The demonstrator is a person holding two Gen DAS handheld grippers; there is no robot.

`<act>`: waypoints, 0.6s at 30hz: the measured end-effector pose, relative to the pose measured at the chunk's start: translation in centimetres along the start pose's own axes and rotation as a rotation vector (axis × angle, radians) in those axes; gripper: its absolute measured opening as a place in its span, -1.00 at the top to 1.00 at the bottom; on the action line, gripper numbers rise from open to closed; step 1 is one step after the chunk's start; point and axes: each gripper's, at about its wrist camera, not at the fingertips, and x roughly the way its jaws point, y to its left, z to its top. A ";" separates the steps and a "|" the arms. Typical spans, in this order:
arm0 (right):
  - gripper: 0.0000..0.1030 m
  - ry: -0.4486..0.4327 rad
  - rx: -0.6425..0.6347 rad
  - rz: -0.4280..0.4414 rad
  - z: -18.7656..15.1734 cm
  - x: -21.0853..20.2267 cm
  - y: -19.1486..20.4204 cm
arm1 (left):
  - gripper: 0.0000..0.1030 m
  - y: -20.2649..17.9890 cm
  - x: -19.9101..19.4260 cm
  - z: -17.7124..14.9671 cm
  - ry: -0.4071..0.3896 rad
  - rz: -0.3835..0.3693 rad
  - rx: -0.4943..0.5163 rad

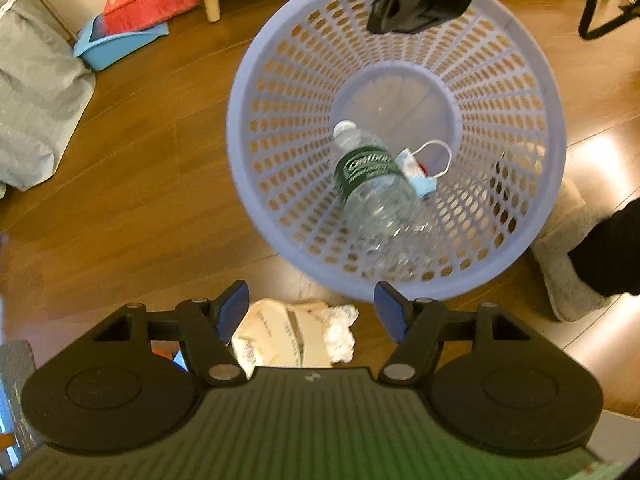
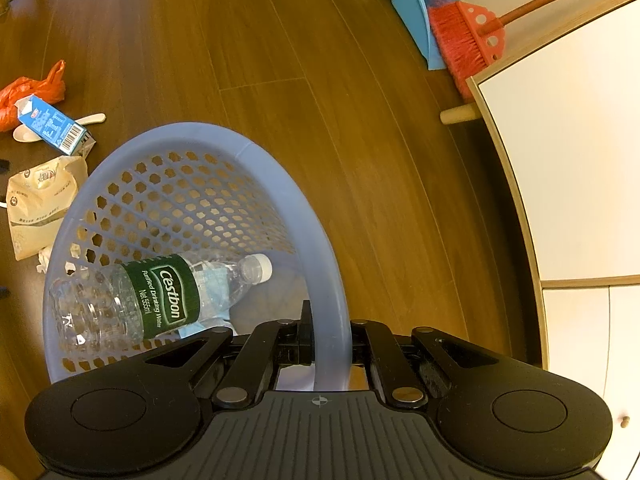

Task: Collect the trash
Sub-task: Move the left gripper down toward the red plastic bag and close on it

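The left gripper (image 1: 310,308) hangs with its jaws wide and empty, just above a paper bag (image 1: 280,336) and a crumpled tissue (image 1: 340,332) on the floor (image 1: 140,184). Beyond them sits the basket (image 1: 256,92), tipped toward that camera, with a bottle (image 1: 372,184) and a face mask (image 1: 420,172) lying inside against its wall.

The right gripper (image 2: 330,344) has its jaws narrowed onto the basket's rim (image 2: 332,320), holding it tilted. Further out, left of the basket in the right view, lie a milk carton (image 2: 52,124), a white spoon (image 2: 90,119) and an orange plastic bag (image 2: 28,94), all uncollected.

The likely risk is the tilt: a thin pinch on smooth rim could slip, or the basket lean further, rolling the bottle out. A broom (image 2: 464,36) and dustpan (image 2: 416,12) stand farthest off.
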 end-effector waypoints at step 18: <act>0.96 0.004 0.001 -0.003 0.0 -0.1 0.2 | -0.26 7.9 -0.3 -12.4 0.122 0.125 -0.138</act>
